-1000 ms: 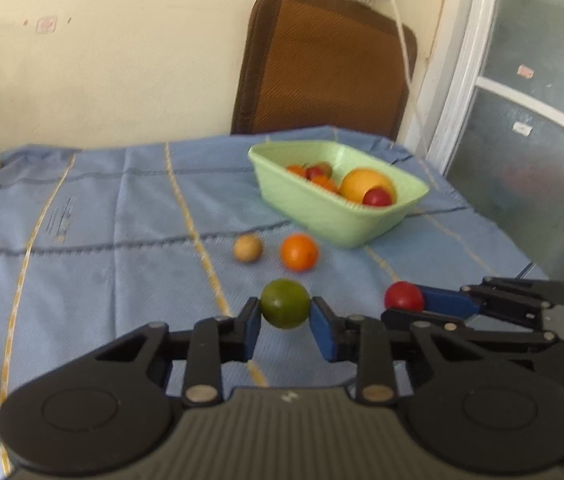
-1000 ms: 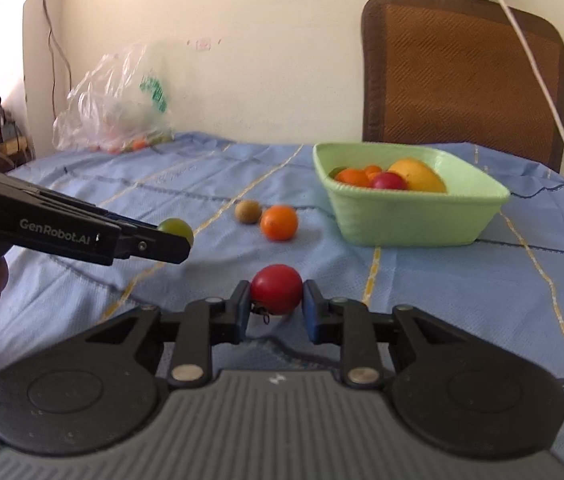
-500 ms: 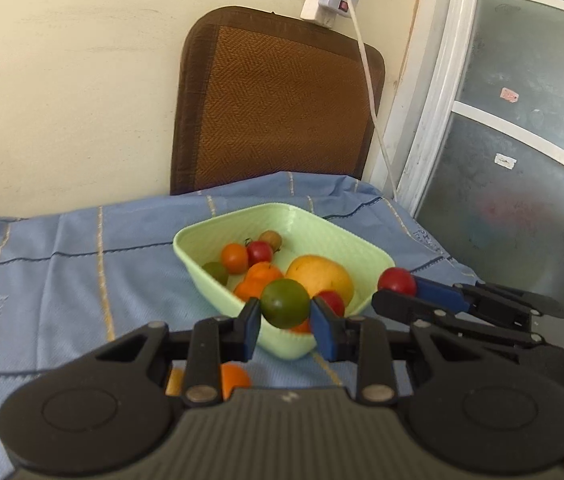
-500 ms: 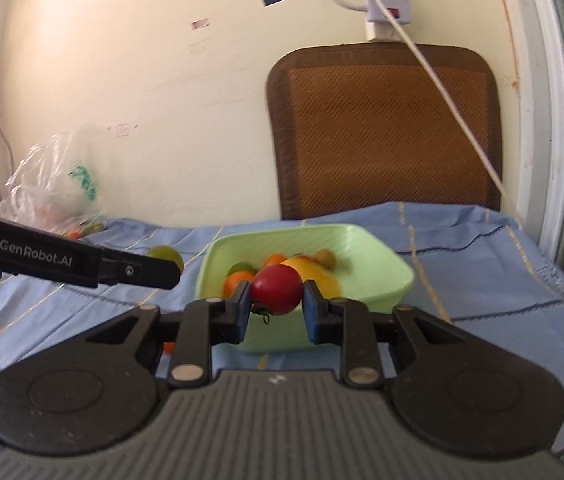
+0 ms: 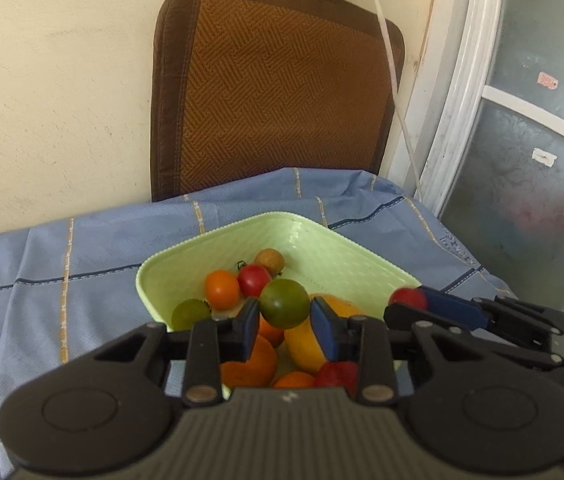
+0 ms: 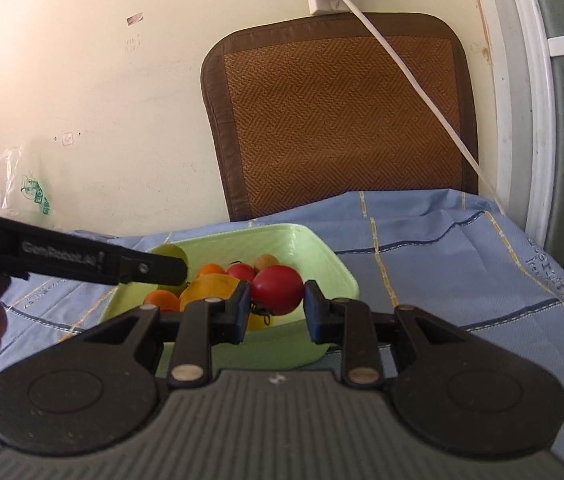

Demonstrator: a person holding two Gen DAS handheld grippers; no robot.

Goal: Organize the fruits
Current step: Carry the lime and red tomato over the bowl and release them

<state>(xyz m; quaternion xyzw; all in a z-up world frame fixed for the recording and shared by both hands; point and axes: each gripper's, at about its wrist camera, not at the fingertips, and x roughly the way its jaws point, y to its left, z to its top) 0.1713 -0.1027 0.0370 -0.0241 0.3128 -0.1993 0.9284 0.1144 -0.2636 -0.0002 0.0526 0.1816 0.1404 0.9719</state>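
I've carried both fruits off the bench: left gripper (image 5: 284, 318) pinching the green tomato (image 5: 284, 303), right gripper (image 6: 275, 307) pinching the red tomato (image 6: 277, 289), now over the green basket (image 5: 334, 246), so 2 drops look next.

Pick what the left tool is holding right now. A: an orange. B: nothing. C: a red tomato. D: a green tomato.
D: the left tool is shut on a green tomato above the green basket, while the right tool grips the red tomato.
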